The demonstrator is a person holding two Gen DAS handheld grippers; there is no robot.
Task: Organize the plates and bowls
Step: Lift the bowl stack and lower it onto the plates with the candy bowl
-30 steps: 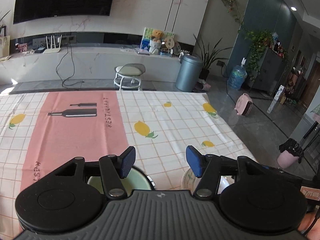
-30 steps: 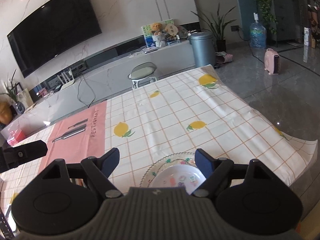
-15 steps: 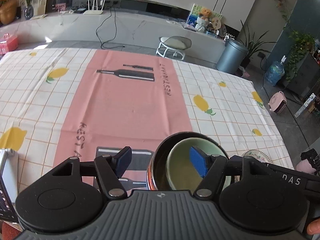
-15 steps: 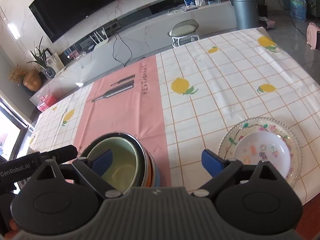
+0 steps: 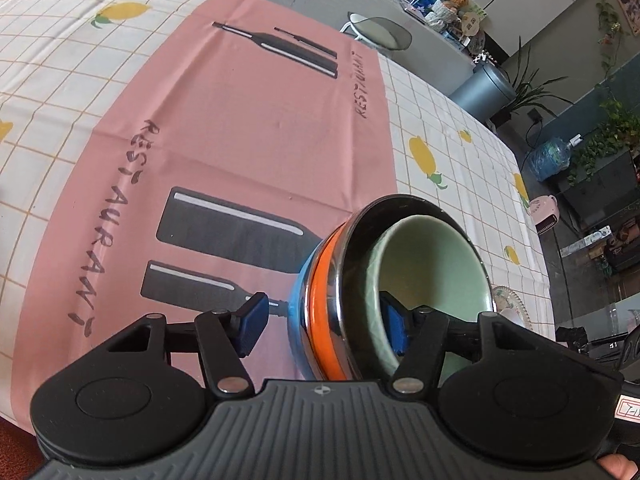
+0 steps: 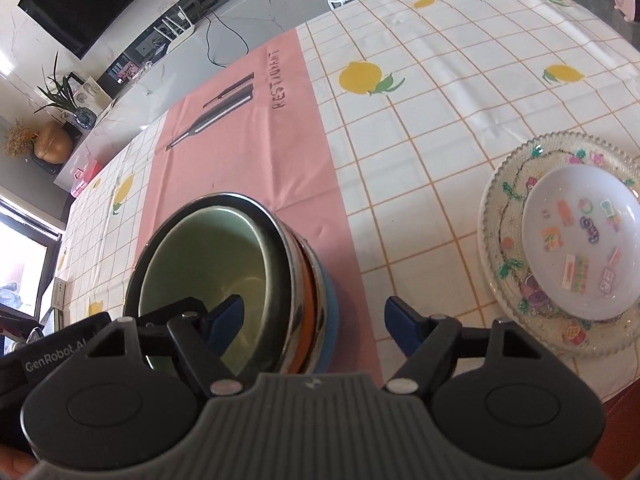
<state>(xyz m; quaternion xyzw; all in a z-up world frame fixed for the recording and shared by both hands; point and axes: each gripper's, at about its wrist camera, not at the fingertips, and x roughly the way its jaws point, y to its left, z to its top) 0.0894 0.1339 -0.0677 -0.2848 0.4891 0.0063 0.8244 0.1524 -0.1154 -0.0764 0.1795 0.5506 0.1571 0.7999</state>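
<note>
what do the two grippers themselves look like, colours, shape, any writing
Both match: the left gripper and right gripper each have a grey ribbed body, two round black discs, black linkage arms with silver pivot pins, and blue pads on the fingers. White "GenRobot.AI" lettering marks the left gripper's black side, seen from the right wrist camera. No cables or sleeves show.

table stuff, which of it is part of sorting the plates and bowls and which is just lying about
Part of the job:
- nested bowl stack, green bowl innermost
- glass plate with the white dish on it
- left gripper and right gripper, both straddling the stack's rim

Just lying about:
- pink placemat
- lemon tablecloth
</note>
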